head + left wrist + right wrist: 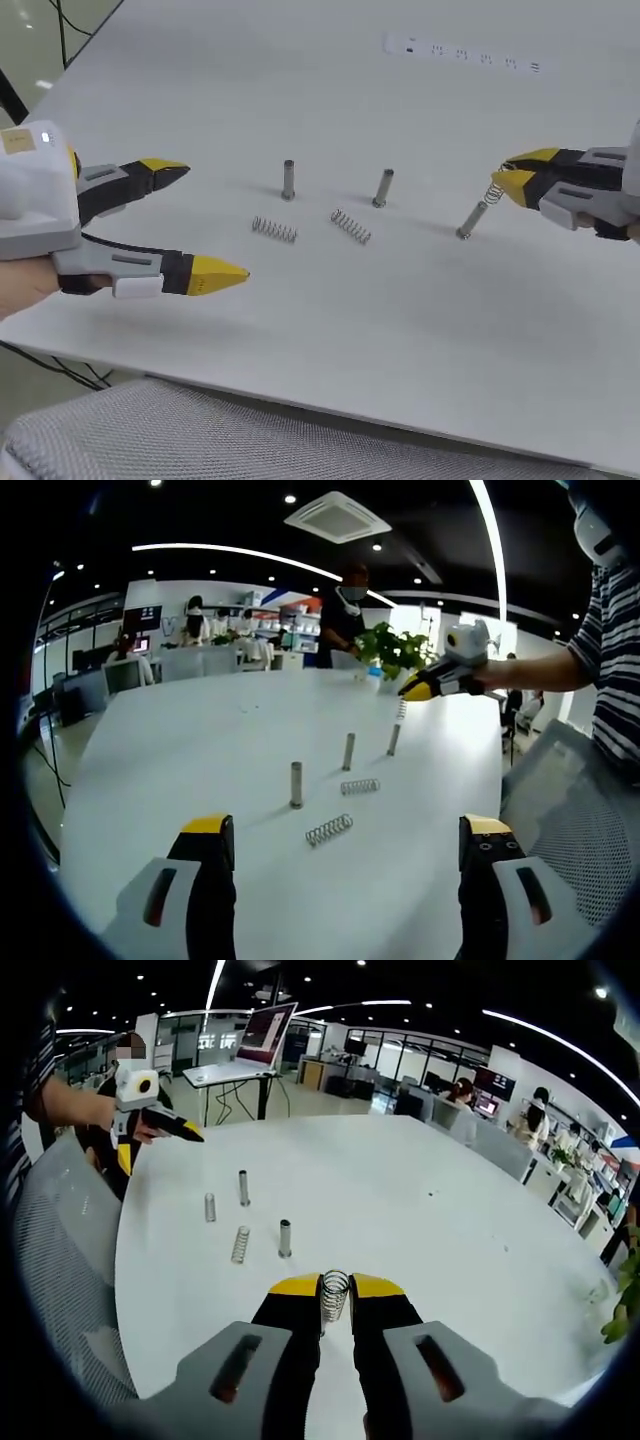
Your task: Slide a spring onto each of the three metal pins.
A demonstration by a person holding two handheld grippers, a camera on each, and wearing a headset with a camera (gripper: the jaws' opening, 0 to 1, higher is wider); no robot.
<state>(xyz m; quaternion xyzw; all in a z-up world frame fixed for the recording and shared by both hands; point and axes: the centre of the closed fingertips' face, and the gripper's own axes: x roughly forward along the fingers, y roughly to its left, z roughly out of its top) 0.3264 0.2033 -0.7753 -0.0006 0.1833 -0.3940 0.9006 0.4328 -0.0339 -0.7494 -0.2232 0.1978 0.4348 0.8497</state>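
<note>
Three short metal pins stand on the white table: the left pin point(288, 180), the middle pin point(383, 188) and the right pin point(472, 219), which looks tilted. Two springs lie flat in front of them, one point(274, 229) by the left pin, the other point(350, 226) by the middle pin. My right gripper point(515, 175) is shut on a third spring point(493, 192), whose lower end hangs at the right pin's top. The right gripper view has that spring point(335, 1295) between the shut jaws point(336, 1285). My left gripper point(195, 222) stays open and holds nothing, left of the pins.
A white power strip point(465, 52) lies at the table's far side. A grey mesh chair point(150, 430) sits below the near edge. Beyond the table point(200, 740) stand desks, monitors and people.
</note>
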